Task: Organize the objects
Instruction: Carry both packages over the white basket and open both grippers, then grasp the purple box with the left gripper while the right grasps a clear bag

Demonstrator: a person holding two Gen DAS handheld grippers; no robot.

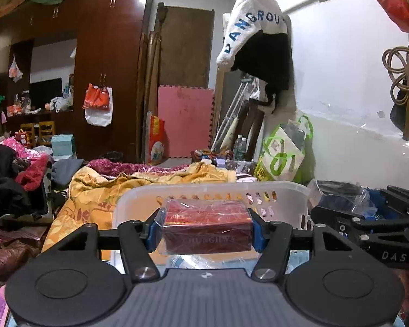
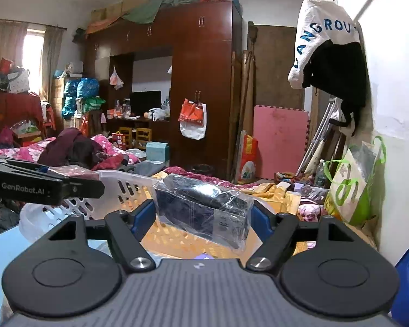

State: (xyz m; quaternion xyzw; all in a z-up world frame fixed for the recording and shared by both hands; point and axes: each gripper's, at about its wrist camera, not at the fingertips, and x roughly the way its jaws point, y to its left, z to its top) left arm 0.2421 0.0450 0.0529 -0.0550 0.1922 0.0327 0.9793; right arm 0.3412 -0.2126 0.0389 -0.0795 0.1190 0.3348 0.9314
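Observation:
My left gripper (image 1: 205, 230) is shut on a red box in clear wrap (image 1: 205, 227) and holds it above the near rim of a white slotted plastic basket (image 1: 212, 189). My right gripper (image 2: 201, 215) is shut on a dark box in crinkled clear wrap (image 2: 204, 208), tilted, held just right of the basket (image 2: 128, 184). The right gripper with its dark box also shows at the right edge of the left wrist view (image 1: 340, 199). The left gripper shows at the left of the right wrist view (image 2: 41, 184).
A yellow patterned quilt (image 1: 101, 190) covers the bed behind the basket. Clothes pile up at the left (image 1: 19, 174). A green and white bag (image 1: 283, 152) leans on the white wall at the right. A brown wardrobe (image 2: 201, 81) stands behind.

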